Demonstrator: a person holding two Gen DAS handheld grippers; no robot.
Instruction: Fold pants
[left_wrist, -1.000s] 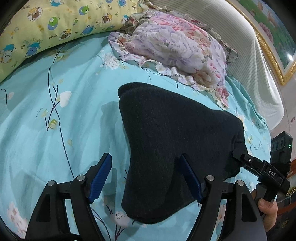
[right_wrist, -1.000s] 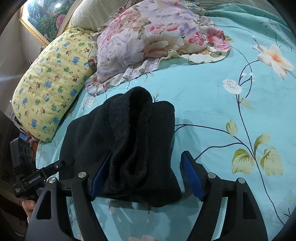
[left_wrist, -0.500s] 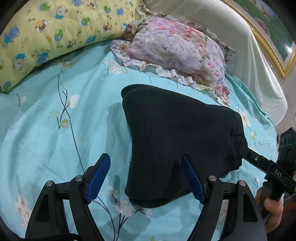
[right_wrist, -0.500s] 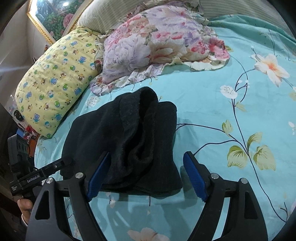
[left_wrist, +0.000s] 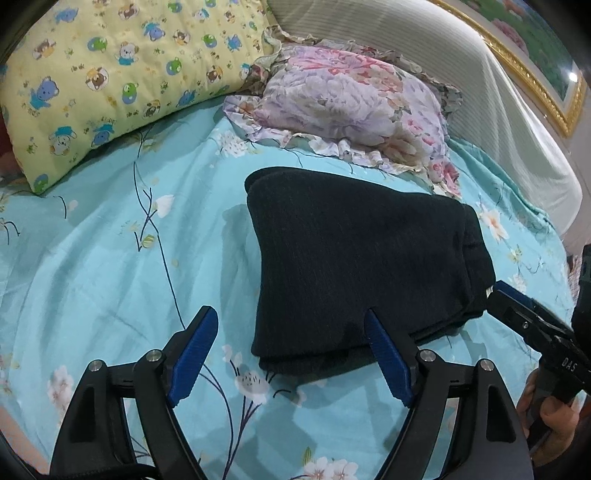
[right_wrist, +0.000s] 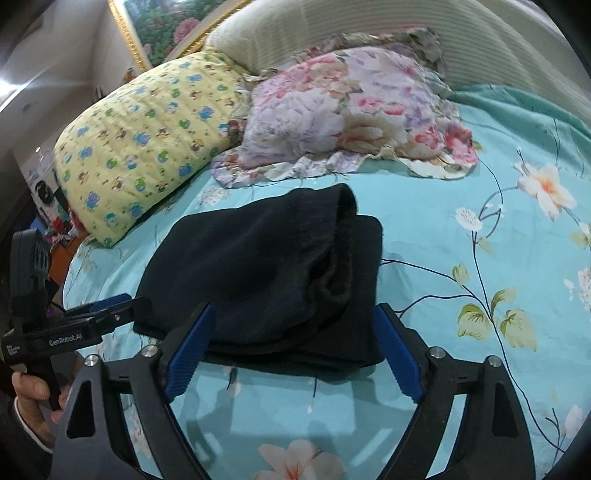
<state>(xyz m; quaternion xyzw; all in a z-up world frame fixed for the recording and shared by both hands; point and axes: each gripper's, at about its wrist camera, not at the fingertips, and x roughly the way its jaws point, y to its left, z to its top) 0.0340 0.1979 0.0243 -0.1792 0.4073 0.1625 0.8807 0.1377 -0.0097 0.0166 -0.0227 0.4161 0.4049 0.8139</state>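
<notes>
The black pants (left_wrist: 354, 266) lie folded into a compact stack on the turquoise floral bedsheet (left_wrist: 92, 280). They also show in the right wrist view (right_wrist: 273, 273), with the thick waistband end on the right side. My left gripper (left_wrist: 291, 332) is open and empty, just in front of the stack's near left edge. My right gripper (right_wrist: 295, 325) is open and empty, at the stack's near edge. The right gripper shows at the right edge of the left wrist view (left_wrist: 524, 317). The left gripper shows at the left of the right wrist view (right_wrist: 103, 310).
A yellow cartoon-print pillow (left_wrist: 110, 77) and a pink floral pillow (left_wrist: 351, 99) lie behind the pants. A striped white headboard cushion (left_wrist: 461, 81) and a gold picture frame (left_wrist: 535, 81) stand beyond. Clutter sits past the bed's left edge (right_wrist: 55, 221).
Both grippers have pulled back from the pants, which now lie flatter on the bed. The right gripper, earlier at the pants' edge, is now clear of them.
</notes>
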